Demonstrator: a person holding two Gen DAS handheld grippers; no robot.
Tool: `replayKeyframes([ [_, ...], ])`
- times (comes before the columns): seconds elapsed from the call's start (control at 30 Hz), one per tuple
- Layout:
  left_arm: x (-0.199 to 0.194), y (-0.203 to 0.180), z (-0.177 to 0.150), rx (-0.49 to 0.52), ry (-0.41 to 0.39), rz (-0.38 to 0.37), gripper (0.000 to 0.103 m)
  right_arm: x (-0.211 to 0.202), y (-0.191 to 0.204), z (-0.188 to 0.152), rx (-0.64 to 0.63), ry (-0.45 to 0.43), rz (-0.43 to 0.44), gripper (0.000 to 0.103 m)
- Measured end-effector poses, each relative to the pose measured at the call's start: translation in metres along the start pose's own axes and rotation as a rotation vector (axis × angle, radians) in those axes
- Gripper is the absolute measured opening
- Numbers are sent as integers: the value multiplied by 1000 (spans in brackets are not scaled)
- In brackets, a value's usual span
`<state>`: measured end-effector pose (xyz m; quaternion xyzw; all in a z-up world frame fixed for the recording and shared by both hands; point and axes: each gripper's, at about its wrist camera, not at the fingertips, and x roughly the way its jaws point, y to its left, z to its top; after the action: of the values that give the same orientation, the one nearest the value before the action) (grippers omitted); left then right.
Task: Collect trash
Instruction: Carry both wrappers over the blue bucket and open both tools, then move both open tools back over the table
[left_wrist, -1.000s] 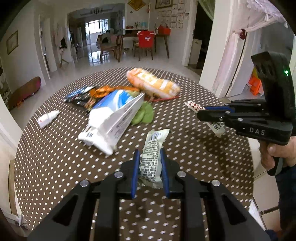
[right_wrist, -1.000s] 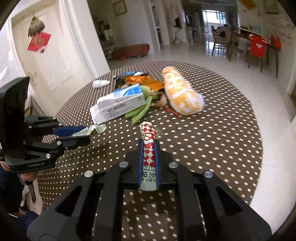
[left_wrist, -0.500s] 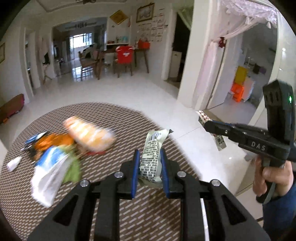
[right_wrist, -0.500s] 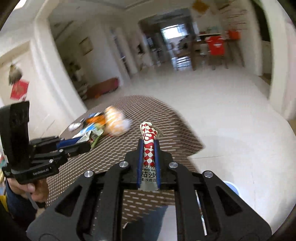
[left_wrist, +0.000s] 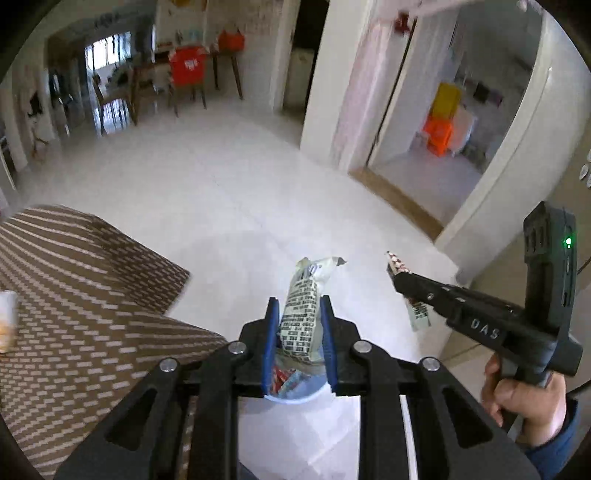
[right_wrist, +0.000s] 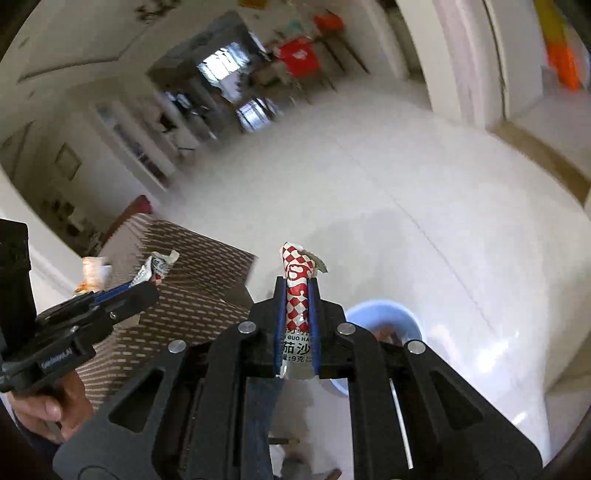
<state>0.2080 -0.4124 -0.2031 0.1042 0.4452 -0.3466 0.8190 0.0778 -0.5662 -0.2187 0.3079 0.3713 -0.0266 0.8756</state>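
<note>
Wrappers gripped, L gripper (left_wrist: 298, 334) w/ green wrapper (left_wrist: 301, 314), R gripper (right_wrist: 296, 325) w/ checkered sachet (right_wrist: 297, 291) (above blue bin (right_wrist: 384, 317))

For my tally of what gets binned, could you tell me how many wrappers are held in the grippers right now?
2: a pale printed wrapper in the left gripper, and a red-and-white checkered sachet in the right gripper.

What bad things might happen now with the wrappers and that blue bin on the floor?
1. The green wrapper in the left gripper sits above the blue bin, but it is light and may flutter onto the floor.
2. The red checkered packet in the right gripper looks off to the side of the bin; letting go now would probably miss.
3. Both grippers are close together, so they might bump.
</note>
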Motion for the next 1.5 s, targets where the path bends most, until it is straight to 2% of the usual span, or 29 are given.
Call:
replayKeyframes([
  [0.17, 68, -11, 6, -16, 143, 11, 21, 44, -42, -8, 123, 98, -14, 12],
  [0.33, 124, -5, 4, -68, 287, -34, 23, 81, -74, -11, 228, 190, -32, 15],
  [0.37, 132, -5, 3, -87, 310, -49, 29, 84, -78, -11, 240, 198, -28, 16],
  [0.4, 136, 0, 3, -99, 322, -42, 39, 86, -84, -10, 256, 205, -27, 29],
  [0.43, 137, 3, 1, -105, 319, -16, 66, 85, -87, -10, 270, 204, -35, 45],
  [0.47, 136, 6, 2, -116, 299, 8, 82, 83, -89, -9, 270, 193, -39, 73],
  [0.57, 130, 17, 4, -139, 274, 31, 85, 79, -89, -8, 269, 182, -30, 78],
  [0.6, 131, 19, 6, -142, 276, 39, 85, 78, -89, -13, 271, 177, -33, 85],
  [0.7, 118, 24, 8, -135, 251, 63, 86, 70, -86, -9, 276, 157, -45, 97],
  [0.9, 77, 25, 11, -110, 177, 94, 89, 48, -69, 0, 266, 101, -103, 97],
  [1.1, 24, 25, 12, -110, 83, 88, 90, 11, -33, 11, 224, 14, -111, 97],
  [1.37, -66, 40, 7, -83, -89, 120, 90, -34, 45, 28, 104, -96, -103, 97],
  [1.5, -116, 61, -4, -121, -186, 120, 90, -55, 100, 29, 13, -166, -78, 97],
])
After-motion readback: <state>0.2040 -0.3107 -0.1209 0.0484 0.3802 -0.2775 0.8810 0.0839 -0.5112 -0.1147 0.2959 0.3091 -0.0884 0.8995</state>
